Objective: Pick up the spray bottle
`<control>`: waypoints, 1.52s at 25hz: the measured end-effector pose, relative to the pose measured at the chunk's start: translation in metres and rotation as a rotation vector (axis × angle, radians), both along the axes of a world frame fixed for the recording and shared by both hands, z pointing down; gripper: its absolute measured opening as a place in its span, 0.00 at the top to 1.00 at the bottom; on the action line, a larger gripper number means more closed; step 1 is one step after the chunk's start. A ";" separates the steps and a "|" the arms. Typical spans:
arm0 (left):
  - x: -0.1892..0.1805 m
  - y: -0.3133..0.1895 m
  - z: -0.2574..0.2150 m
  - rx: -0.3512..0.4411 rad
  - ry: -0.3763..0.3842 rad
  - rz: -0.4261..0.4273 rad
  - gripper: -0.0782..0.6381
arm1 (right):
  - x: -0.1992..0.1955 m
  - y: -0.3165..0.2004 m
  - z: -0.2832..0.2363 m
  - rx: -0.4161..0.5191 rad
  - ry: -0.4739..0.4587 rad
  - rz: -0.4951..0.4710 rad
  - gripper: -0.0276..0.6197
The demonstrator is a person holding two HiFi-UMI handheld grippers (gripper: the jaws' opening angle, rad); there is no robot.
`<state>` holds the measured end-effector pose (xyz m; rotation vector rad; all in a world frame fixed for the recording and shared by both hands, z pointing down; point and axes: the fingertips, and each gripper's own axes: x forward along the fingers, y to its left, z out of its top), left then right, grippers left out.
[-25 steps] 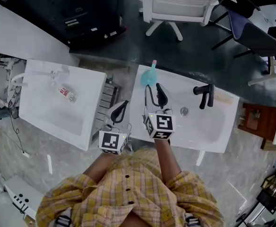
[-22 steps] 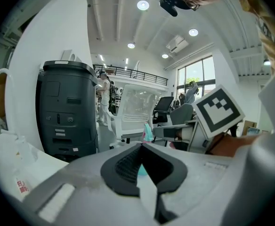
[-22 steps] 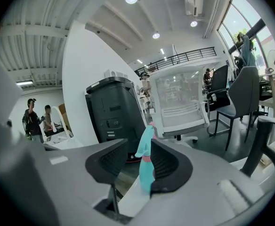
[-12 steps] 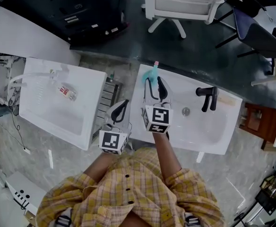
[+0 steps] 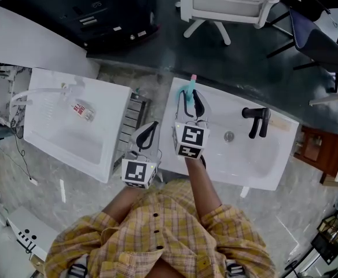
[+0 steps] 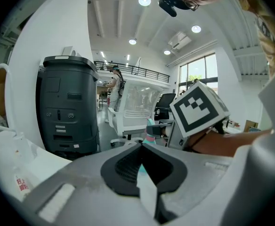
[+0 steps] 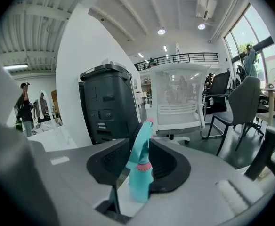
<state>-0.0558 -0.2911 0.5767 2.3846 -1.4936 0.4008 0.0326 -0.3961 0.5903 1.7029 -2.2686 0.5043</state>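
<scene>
as right gripper (image 5: 190, 99) jaws close round spray bottle (image 7: 141, 173), at sink (image 5: 244, 164) far corner

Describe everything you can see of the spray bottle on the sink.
The spray bottle is teal and plastic-looking, with a pink nozzle tip and a pink ring at the neck under the trigger head. It stands upright at the far left corner of the white sink. It sits between the fingers of the right gripper, which have just been closing; a gap shows on one side, so it does not look clamped yet. Its base is hidden.
</scene>
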 end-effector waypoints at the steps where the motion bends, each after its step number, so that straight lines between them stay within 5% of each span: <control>1: 0.001 0.000 0.000 -0.001 0.002 0.001 0.89 | 0.000 0.000 0.000 -0.004 0.010 0.000 0.78; 11: 0.004 0.001 -0.003 0.005 0.005 0.009 0.89 | 0.010 -0.001 -0.001 -0.011 0.069 0.012 0.83; 38: 0.010 0.035 -0.069 0.143 0.071 0.052 0.89 | 0.036 0.078 -0.079 0.081 -0.049 0.056 0.84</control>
